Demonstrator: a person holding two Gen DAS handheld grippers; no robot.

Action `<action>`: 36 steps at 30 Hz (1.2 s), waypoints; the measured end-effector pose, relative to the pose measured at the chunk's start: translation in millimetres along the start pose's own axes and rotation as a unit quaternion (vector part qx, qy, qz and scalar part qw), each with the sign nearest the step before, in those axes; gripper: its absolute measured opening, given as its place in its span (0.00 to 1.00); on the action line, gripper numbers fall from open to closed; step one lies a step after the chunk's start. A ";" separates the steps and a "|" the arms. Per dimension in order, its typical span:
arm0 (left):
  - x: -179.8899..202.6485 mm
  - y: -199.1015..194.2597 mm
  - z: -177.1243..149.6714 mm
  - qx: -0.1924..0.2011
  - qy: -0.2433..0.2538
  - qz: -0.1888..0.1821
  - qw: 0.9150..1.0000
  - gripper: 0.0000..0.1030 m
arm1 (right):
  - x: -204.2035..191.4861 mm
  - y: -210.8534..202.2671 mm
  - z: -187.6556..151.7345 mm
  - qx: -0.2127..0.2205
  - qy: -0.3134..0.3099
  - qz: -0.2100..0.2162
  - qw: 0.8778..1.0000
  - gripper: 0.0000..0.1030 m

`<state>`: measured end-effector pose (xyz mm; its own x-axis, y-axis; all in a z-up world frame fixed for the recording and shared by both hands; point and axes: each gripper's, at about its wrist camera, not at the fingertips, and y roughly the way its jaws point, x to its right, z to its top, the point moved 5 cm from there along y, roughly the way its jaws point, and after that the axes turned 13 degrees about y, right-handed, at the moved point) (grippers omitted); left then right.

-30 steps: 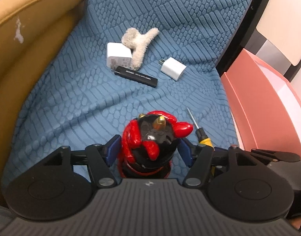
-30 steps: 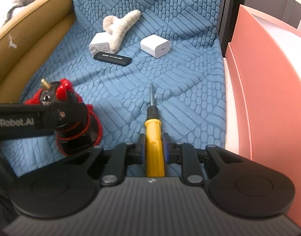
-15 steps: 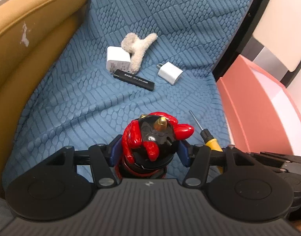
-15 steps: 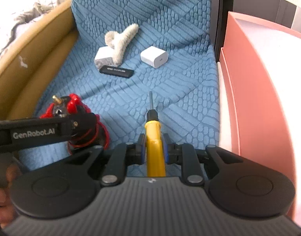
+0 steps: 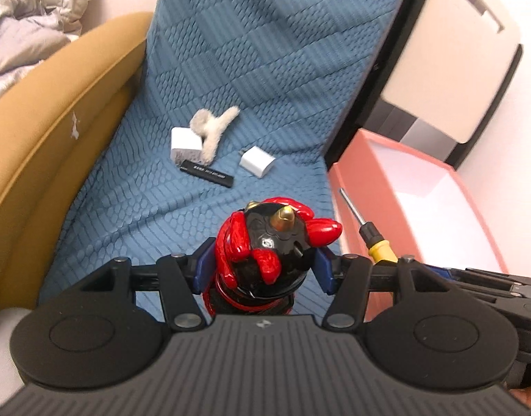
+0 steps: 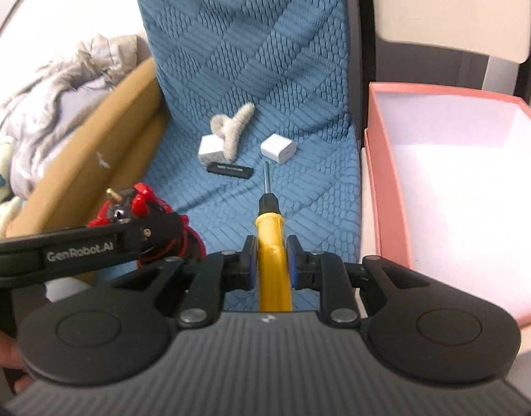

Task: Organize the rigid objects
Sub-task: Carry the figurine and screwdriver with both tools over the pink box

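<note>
Nearest to us, our left gripper has its jaws closed on a glossy red and black figurine with gold horns, the blue pads pressing its 2 sides; the toy sits lifted above the blue quilted cover of the seat. Our right gripper has its jaws narrow around the handle of a yellow-handled screwdriver with a black collar and a thin metal shaft, the shaft pointing forward over the cover. From the right wrist view the left gripper reaches in from the left with the figurine in it, just beside the screwdriver. In the left wrist view the screwdriver's shaft overlaps the near wall of the pink cardboard box with a white inside, which stands to the right of the seat.

Farther along the cover lie 4 small things close together: a flat black stick with white lettering, a white cube-shaped plug adapter just behind it, a fluffy beige hair claw resting against that adapter, and a 2nd white plug adapter a little apart to the right.

To the left runs a mustard-brown padded armrest, and beyond it lies crumpled grey bedding.
</note>
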<state>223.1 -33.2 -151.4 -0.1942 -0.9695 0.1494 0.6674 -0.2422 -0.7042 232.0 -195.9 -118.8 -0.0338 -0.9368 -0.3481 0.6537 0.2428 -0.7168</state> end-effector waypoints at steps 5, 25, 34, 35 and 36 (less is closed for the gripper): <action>16.6 -25.1 1.5 0.002 0.006 -0.013 1.000 0.61 | -6.4 -40.9 -1.3 0.016 -0.004 -0.003 1.000 0.21; 121.3 -85.0 20.3 0.032 0.042 -0.059 0.997 0.61 | 49.5 -143.1 -5.1 0.071 0.027 -0.036 0.996 0.21; 191.0 -81.3 32.0 0.040 0.080 -0.077 0.993 0.61 | 101.0 -175.7 5.5 0.092 0.054 -0.063 0.992 0.21; 196.4 -79.2 36.2 0.039 0.081 -0.079 0.993 0.61 | 107.0 -176.6 6.8 0.093 0.058 -0.065 0.992 0.21; 200.4 -77.1 40.0 0.039 0.082 -0.082 0.992 0.61 | 114.1 -177.5 8.9 0.093 0.061 -0.067 0.992 0.21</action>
<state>161.5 -210.4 -39.4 -0.4150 -0.8994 0.1370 0.6700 -0.4040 -0.6229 118.8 -348.1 -26.0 -0.2136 -0.9171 -0.3366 0.7649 0.0574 -0.6416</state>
